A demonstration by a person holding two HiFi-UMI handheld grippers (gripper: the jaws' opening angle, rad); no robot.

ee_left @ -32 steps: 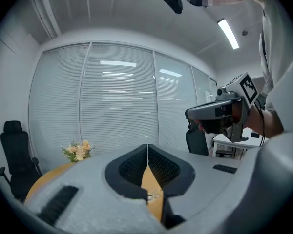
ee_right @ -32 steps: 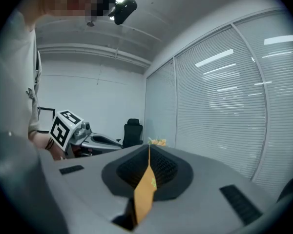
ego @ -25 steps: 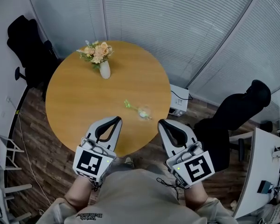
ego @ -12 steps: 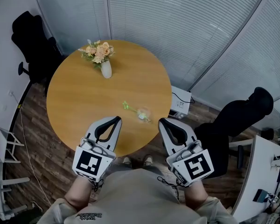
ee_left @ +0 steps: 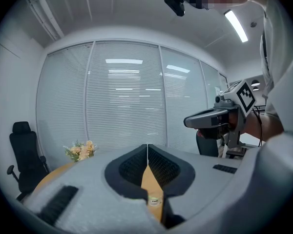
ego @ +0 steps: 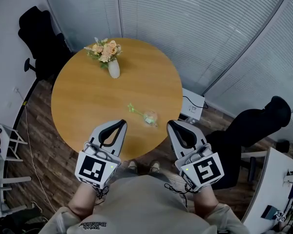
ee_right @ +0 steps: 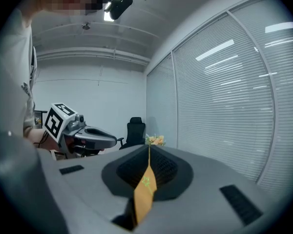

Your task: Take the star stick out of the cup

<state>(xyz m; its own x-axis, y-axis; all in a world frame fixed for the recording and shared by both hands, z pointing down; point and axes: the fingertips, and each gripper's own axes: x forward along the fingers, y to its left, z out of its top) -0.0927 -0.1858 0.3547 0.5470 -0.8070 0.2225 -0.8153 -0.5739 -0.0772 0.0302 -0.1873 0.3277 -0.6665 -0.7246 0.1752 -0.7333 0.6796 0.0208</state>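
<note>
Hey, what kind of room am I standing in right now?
Most likely an office meeting room: a round wooden table with a flower vase on it, a black office chair beside it, and white blinds covering the walls.

cup (ego: pixel 150 116) on table (ego: pixel 85 104), vase (ego: pixel 114 69) behind

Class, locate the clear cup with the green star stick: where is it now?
In the head view, the clear cup sits by the round table's near edge, just ahead of the right gripper.
</note>
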